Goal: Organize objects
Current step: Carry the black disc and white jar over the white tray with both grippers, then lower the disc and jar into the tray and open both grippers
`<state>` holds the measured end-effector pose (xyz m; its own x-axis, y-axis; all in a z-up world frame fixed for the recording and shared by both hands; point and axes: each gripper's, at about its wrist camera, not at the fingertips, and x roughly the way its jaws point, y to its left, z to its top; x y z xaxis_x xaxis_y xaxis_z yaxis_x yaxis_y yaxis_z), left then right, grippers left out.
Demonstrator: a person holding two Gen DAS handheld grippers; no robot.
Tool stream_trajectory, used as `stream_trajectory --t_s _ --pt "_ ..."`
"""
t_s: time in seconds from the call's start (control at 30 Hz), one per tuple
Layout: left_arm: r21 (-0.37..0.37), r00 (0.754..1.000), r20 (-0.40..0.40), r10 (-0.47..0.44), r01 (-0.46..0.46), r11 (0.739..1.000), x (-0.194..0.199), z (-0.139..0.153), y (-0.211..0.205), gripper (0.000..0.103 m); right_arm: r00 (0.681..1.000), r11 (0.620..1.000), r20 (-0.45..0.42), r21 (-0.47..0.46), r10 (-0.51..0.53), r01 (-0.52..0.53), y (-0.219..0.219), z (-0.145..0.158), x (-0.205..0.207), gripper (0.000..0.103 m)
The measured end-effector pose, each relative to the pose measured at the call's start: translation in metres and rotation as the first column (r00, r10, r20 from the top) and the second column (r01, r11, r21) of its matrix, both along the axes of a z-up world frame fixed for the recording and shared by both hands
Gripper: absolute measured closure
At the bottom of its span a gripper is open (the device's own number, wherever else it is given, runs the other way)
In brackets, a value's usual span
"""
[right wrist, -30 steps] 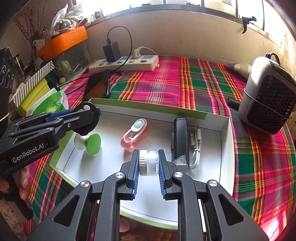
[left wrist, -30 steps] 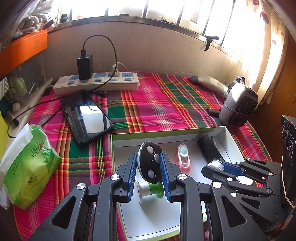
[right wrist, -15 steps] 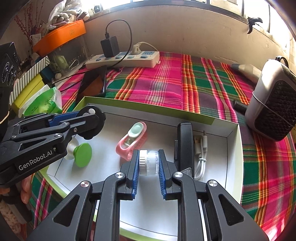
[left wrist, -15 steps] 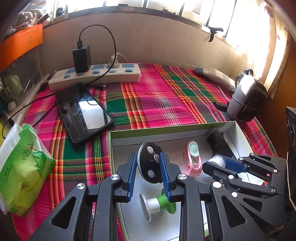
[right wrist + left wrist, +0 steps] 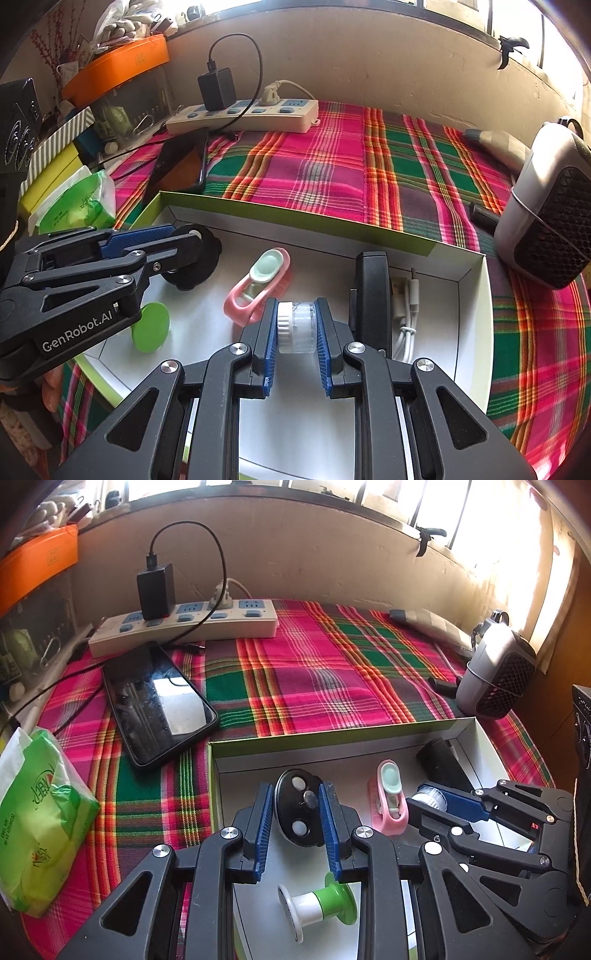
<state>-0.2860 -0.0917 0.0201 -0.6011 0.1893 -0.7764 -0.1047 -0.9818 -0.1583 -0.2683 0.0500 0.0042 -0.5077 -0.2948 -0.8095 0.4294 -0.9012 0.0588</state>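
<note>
From your left wrist camera, your left gripper [image 5: 296, 821] has its blue pads pressed on either side of a black oval disc [image 5: 299, 812] with pale buttons, held on edge over the near-left part of the shallow white box [image 5: 332, 734]. Below it, on the box floor, a green-and-white spool [image 5: 317, 910] lies on its side. A pink clip [image 5: 388, 799] with a mint top lies mid-box, and a black block [image 5: 443, 762] sits toward the far right corner. Your right gripper [image 5: 432, 803] reaches in from the right, closed on a small clear jar [image 5: 428, 798]. Outside the box, a phone [image 5: 159, 701] and a power strip [image 5: 184, 626] rest on the plaid cloth [image 5: 325, 672]

From your right wrist camera, your right gripper [image 5: 295, 330] is nearly closed, its pads clamping the clear jar [image 5: 295, 326] with a white ribbed lid, above the middle of the box [image 5: 295, 221]. The pink clip [image 5: 258, 288] lies just beyond it, the black block [image 5: 371, 295] and a white cable [image 5: 406, 306] to the right. Your left gripper [image 5: 192, 251] holds the black disc [image 5: 199, 266] at the left, above the green spool [image 5: 149, 326]
</note>
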Motion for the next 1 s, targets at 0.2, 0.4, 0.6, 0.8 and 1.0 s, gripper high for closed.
stream_trajectory --t_s 0.2,0.4,0.6,0.8,1.0 --pt "-0.005 1.000 0.004 -0.005 0.005 1.000 -0.001 -0.001 0.002 0.079 1.000 1.000 -0.002 0.002 0.001 -0.001 0.000 0.000 0.000 0.083" --pt "-0.008 1.000 0.005 -0.003 0.003 1.000 -0.001 -0.001 0.003 0.079 1.000 1.000 -0.003 0.008 -0.003 0.003 0.000 -0.001 0.001 0.083" --pt "-0.010 1.000 0.002 0.011 -0.011 1.000 0.001 0.001 0.000 0.078 1.000 1.000 -0.005 0.001 -0.001 0.001 0.001 -0.001 0.001 0.074" --pt "-0.007 1.000 -0.003 0.015 -0.015 1.000 0.005 0.004 -0.001 0.075 1.000 1.000 -0.019 0.008 -0.004 0.004 0.001 0.002 0.004 0.070" --pt "-0.008 1.000 -0.010 0.017 -0.017 1.000 0.010 0.008 -0.002 0.074 0.999 1.000 -0.029 0.005 -0.014 0.015 0.004 0.005 0.008 0.070"
